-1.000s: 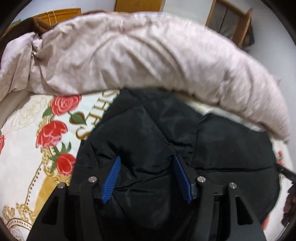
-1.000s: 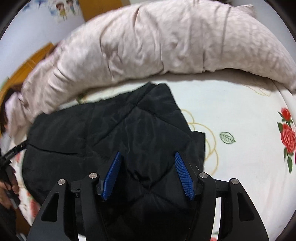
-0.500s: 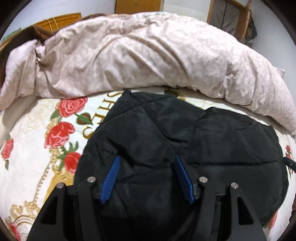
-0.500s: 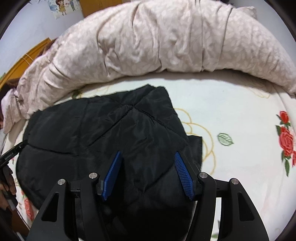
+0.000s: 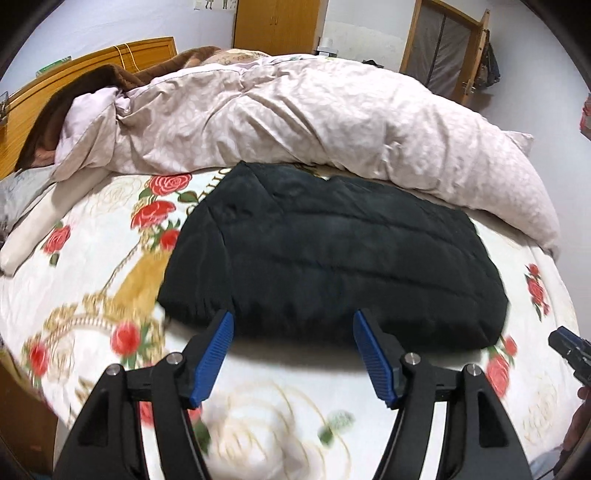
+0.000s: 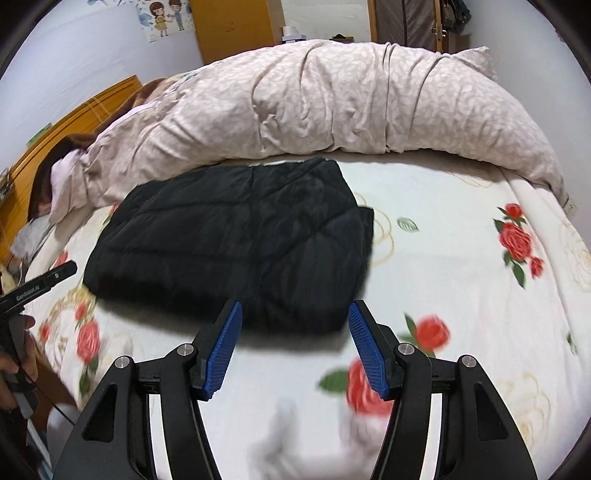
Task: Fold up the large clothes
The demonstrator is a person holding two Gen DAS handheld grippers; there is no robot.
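Note:
A black quilted jacket (image 5: 332, 254) lies folded into a flat rectangle on the rose-print bed sheet (image 5: 92, 280); it also shows in the right wrist view (image 6: 240, 243). My left gripper (image 5: 293, 321) is open and empty, held above the sheet just in front of the jacket's near edge. My right gripper (image 6: 295, 312) is open and empty, also just short of the jacket's near edge. The right gripper's tip shows at the right edge of the left wrist view (image 5: 570, 350), and the left gripper at the left edge of the right wrist view (image 6: 33, 288).
A bunched pale floral duvet (image 5: 314, 118) lies along the far side of the bed behind the jacket. A wooden headboard (image 5: 88, 62) and a brown blanket (image 5: 92, 77) are at the far left. A wardrobe (image 5: 277, 22) and a door (image 5: 443, 48) stand behind.
Both grippers have pulled back and up from over the jacket, which now lies flat ahead of the fingertips. Both stayed open.

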